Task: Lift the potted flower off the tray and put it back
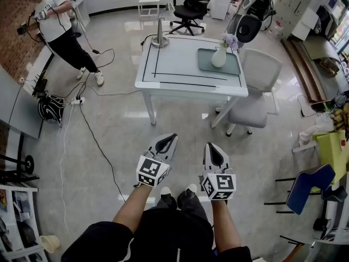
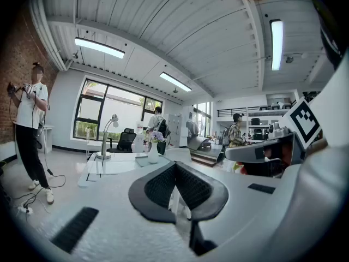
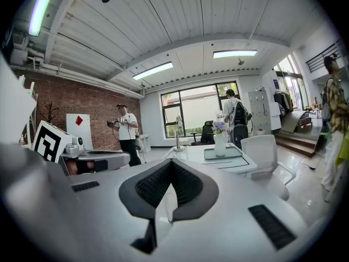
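The left gripper (image 1: 172,138) and the right gripper (image 1: 210,146) hang over the floor (image 1: 117,146) – jaws pressed together on nothing – well apart from the potted flower (image 1: 220,53), upright on the tray (image 1: 232,66) on the counter (image 1: 174,64).

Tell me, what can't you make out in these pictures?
Potted flower: too small and distant in every view to tell its blooms apart.
Tray: nearly edge-on in the left gripper view, its surface unreadable.
White chair: head view, front edge hidden under the table.
Bystander: face blurred over, head view.
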